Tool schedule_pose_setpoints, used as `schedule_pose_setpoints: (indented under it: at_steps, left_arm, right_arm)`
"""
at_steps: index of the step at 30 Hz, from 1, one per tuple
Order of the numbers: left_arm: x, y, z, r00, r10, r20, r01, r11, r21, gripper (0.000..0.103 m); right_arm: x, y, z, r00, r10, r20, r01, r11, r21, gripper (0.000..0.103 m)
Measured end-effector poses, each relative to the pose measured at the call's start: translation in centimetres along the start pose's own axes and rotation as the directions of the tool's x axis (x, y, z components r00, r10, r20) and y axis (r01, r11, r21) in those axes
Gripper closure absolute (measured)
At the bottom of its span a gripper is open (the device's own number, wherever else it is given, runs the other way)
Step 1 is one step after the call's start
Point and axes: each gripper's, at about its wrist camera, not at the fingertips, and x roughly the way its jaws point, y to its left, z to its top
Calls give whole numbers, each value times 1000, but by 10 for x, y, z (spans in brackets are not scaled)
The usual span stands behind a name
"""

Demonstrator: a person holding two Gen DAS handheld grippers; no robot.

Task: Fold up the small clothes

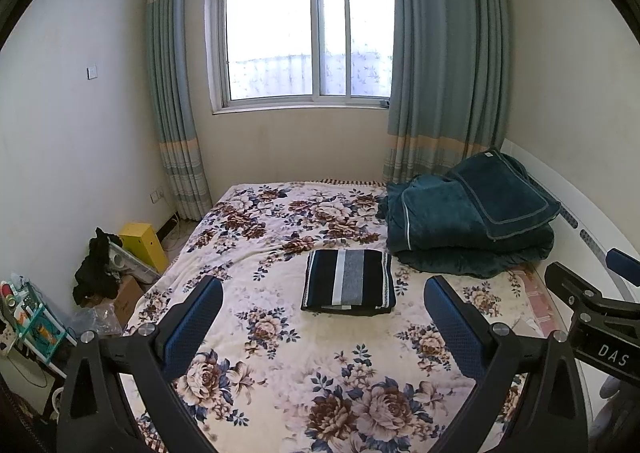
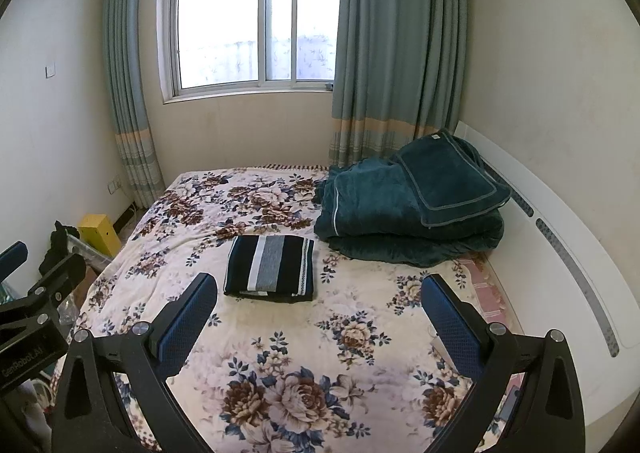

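Striped and folded, the garment (image 1: 349,280) lay on the floral bedspread (image 1: 280,365). Both the left gripper (image 1: 322,309) and right gripper (image 2: 320,307) hovered released, grasping nothing.

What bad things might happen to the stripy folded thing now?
Both claws, left and right, are open and hold nothing, well short of the folded cloth. Grabbing only its top layer could pull the fold apart. It also lies close to the green blanket, so a wide reach might snag that instead.
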Motion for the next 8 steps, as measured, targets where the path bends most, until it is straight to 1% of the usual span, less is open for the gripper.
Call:
schedule_pose_setpoints:
  at_steps: [8]
  left_arm:
    - [-1,0,1,1000,-1,3,1,1000,7,0]
  right_arm:
    - [-5,2,-4,1000,-6,1,6,1000,8,0]
